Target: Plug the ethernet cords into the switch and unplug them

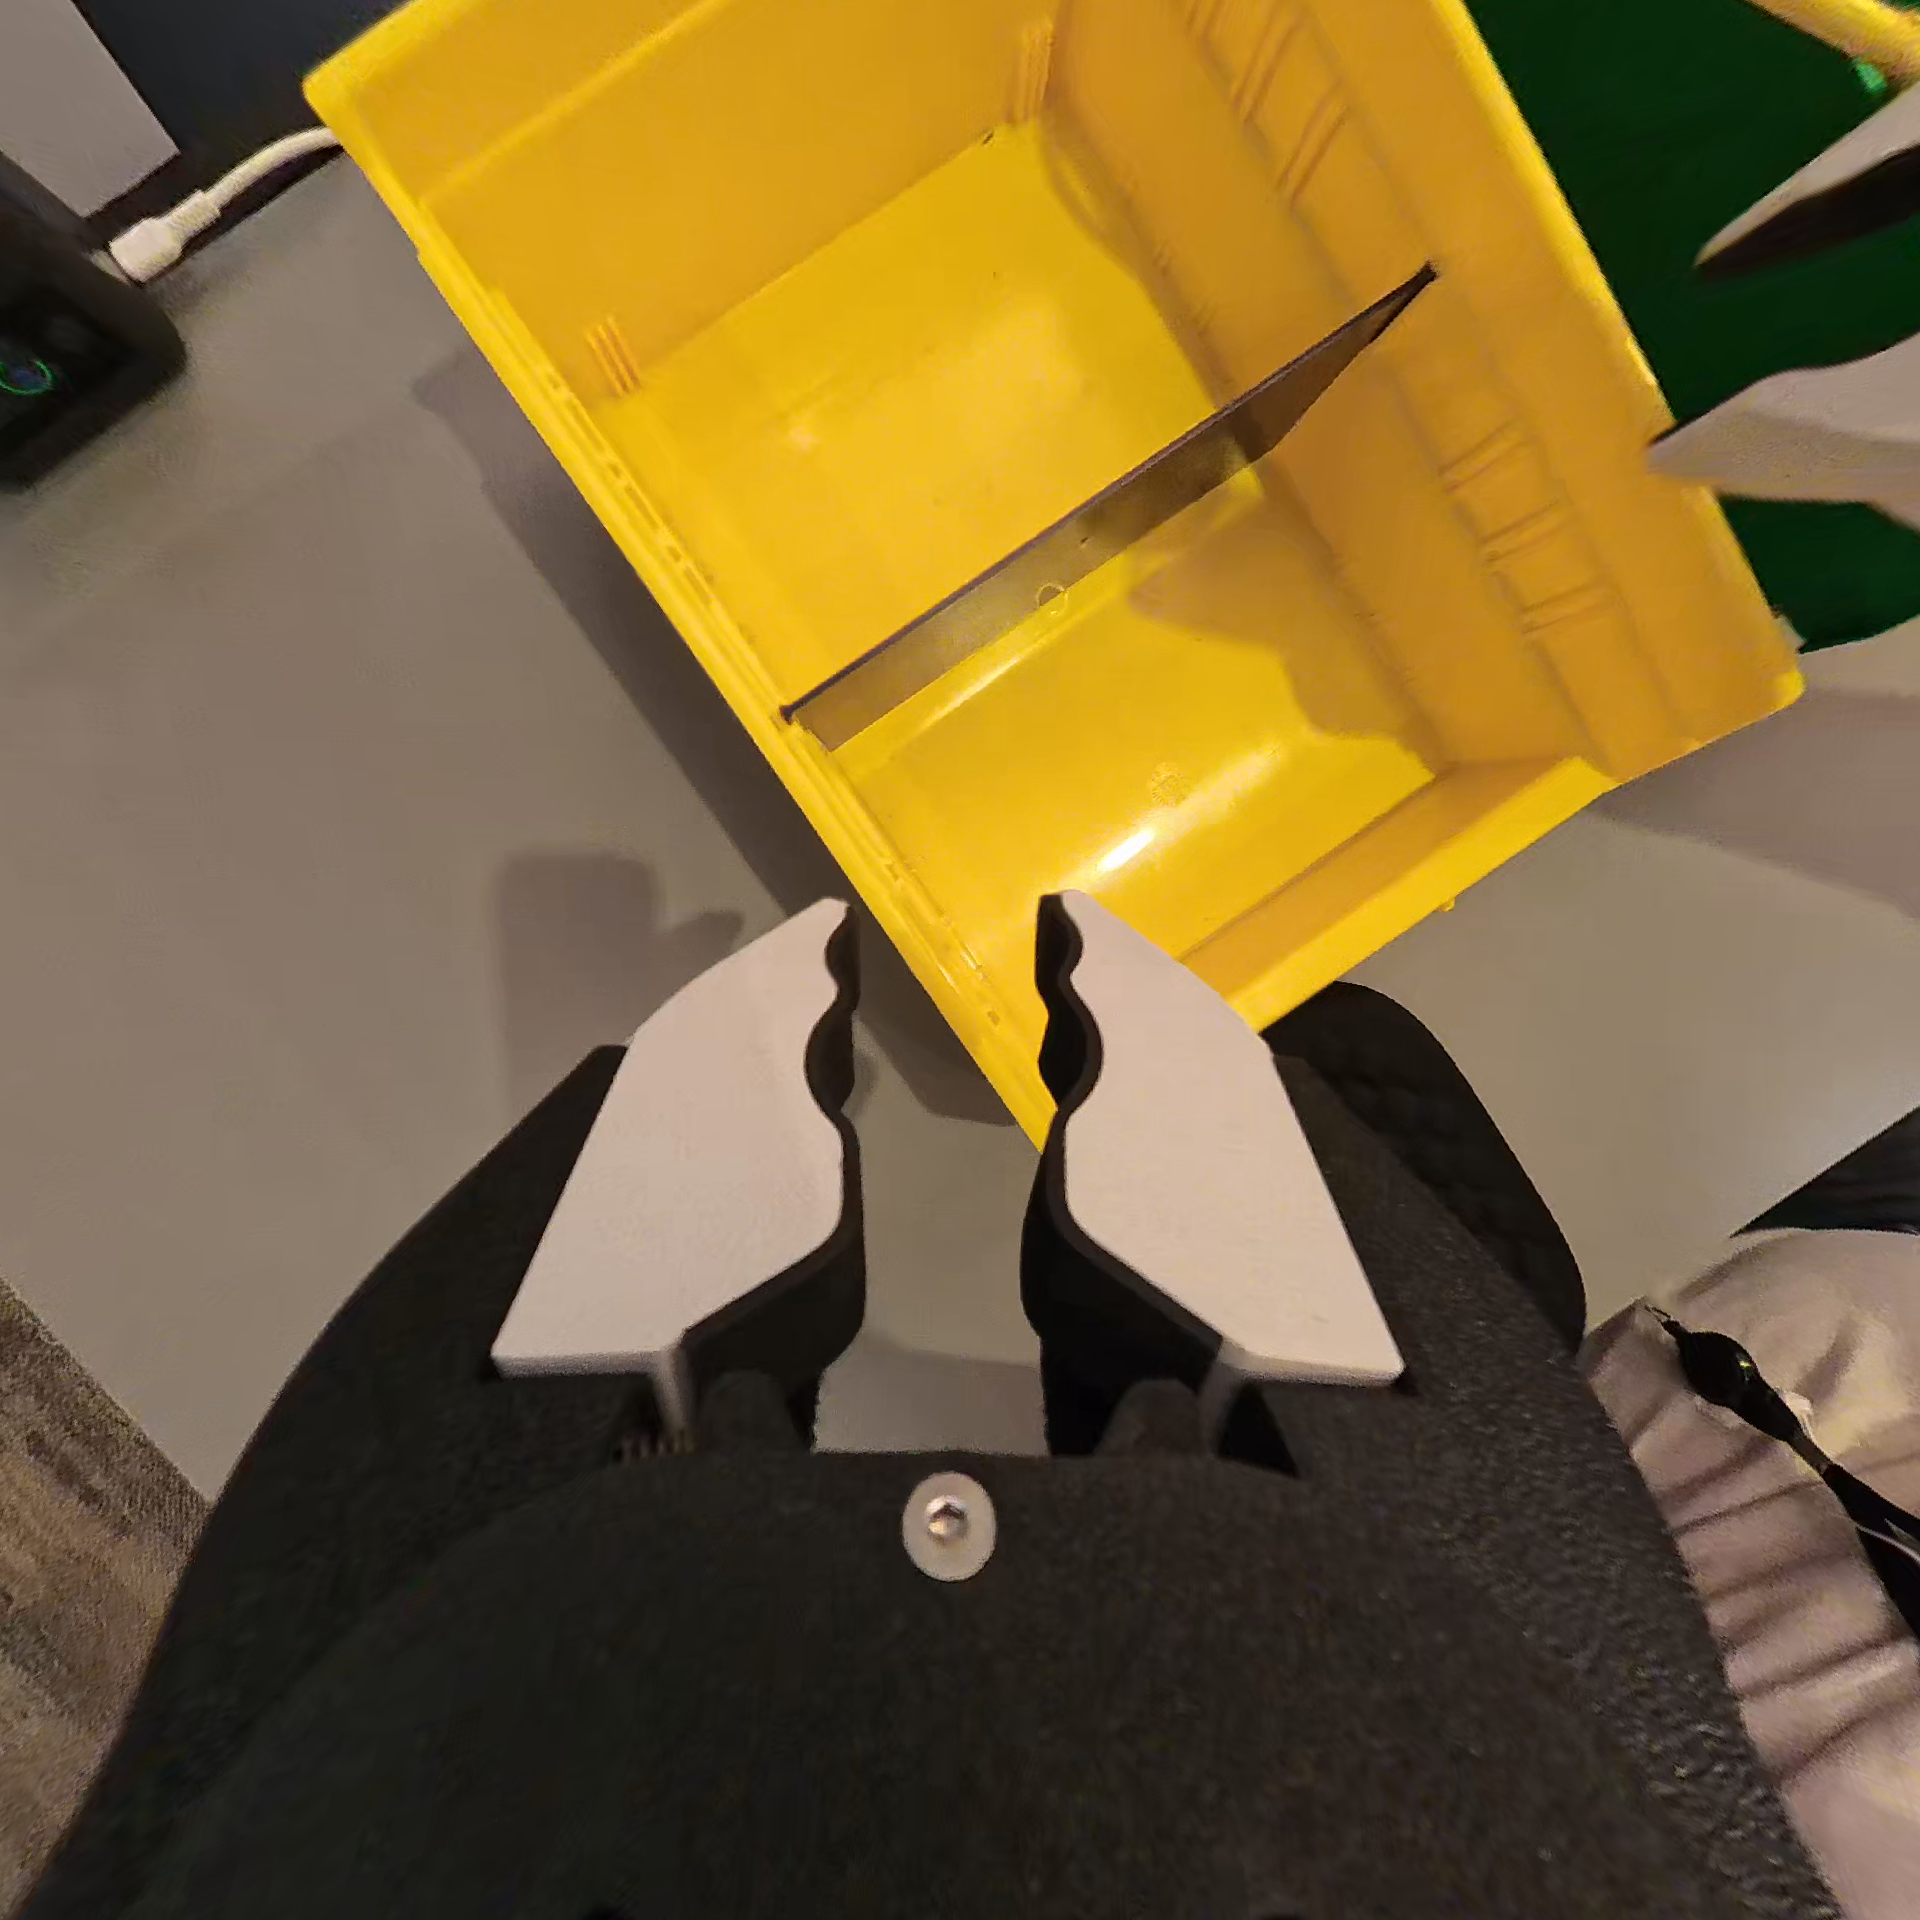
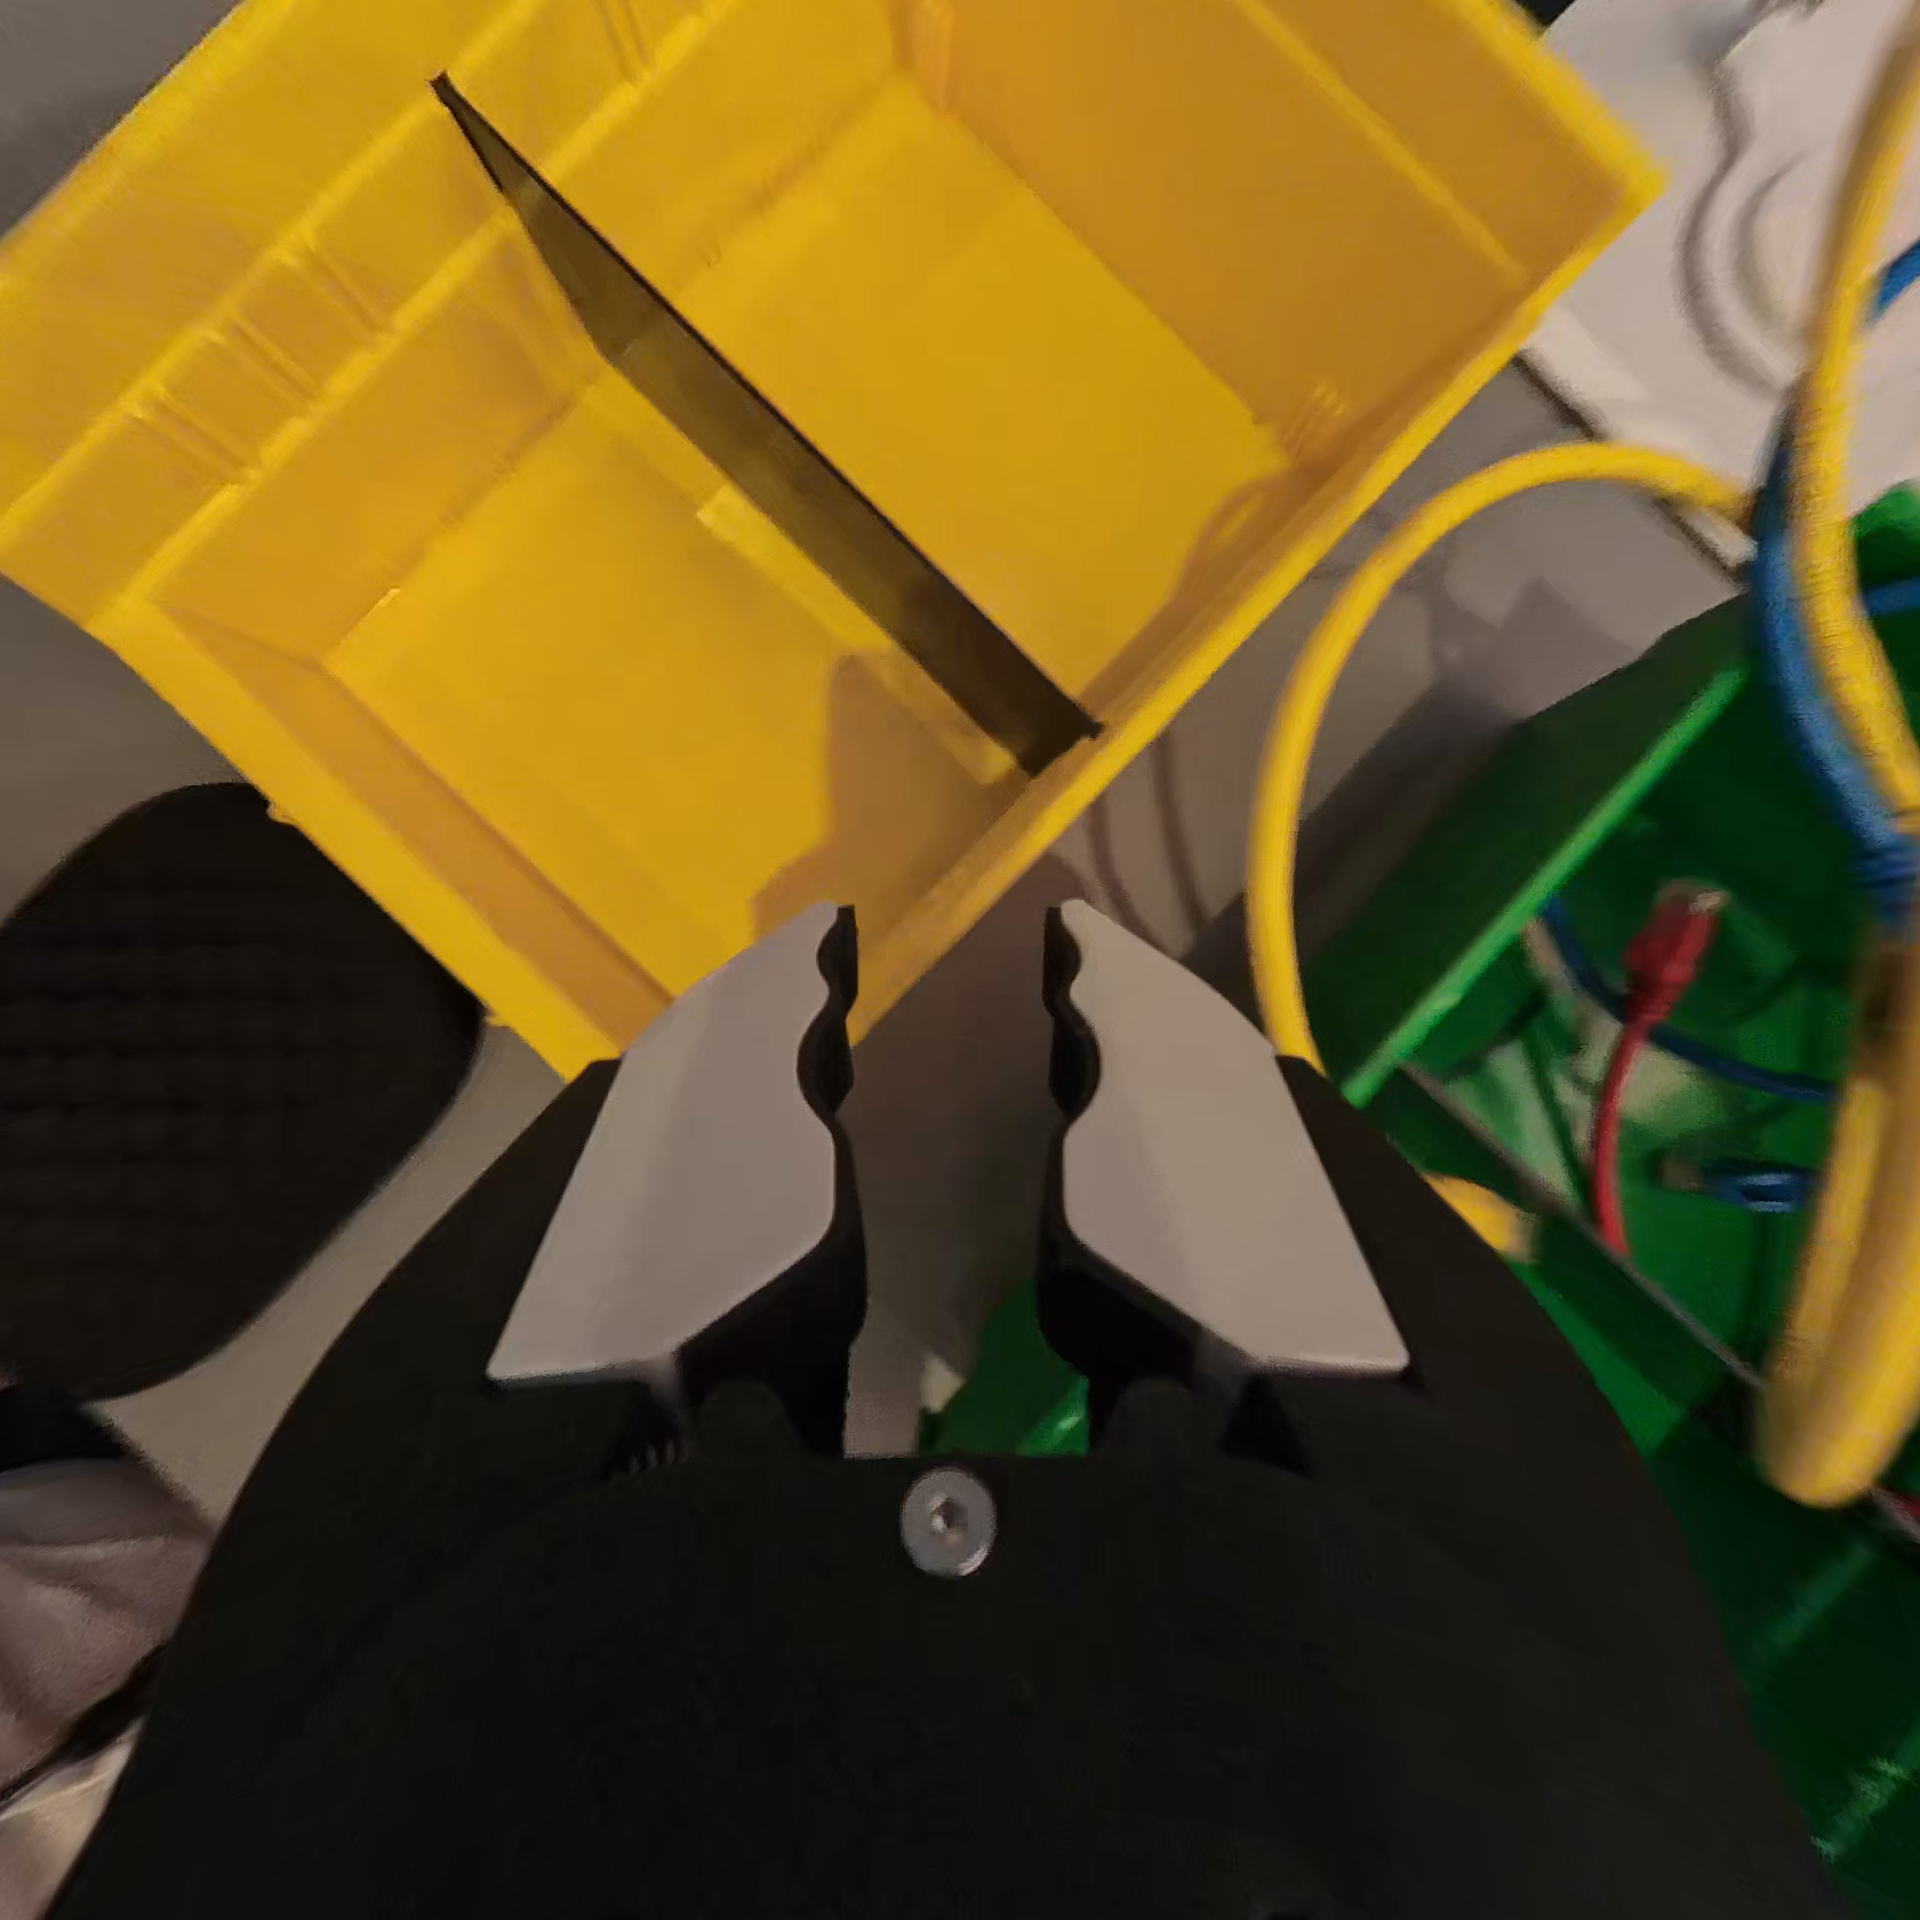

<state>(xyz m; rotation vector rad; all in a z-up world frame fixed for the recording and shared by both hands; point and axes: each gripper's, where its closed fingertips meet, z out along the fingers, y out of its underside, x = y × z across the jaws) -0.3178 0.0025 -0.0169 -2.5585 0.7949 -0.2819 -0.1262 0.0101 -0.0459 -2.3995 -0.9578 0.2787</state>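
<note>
My left gripper point(image 1: 948, 914) is open and empty, its fingers either side of the near rim of a yellow bin point(image 1: 644, 156), not clamped on it. The bin holds only a dark divider point(image 1: 1091, 540). My right gripper point(image 2: 951, 914) is open and empty, just past the same bin's point(image 2: 104, 436) rim. To its right a yellow ethernet cord point(image 2: 1288, 727) loops over the table, with a blue cord point(image 2: 1797, 675) and a red cord point(image 2: 1673, 956) in a green bin point(image 2: 1507, 831). No switch is clearly in view.
A black device with a green light point(image 1: 62, 353) and a white cable point(image 1: 208, 197) lie at the far left on the grey table point(image 1: 312, 727). The right gripper's fingers point(image 1: 1787, 436) reach in over the green bin point(image 1: 1662, 156). A grey sleeve point(image 1: 1766, 1507) is at lower right. Some 20 centimeters of space lies between my two pairs of fingers.
</note>
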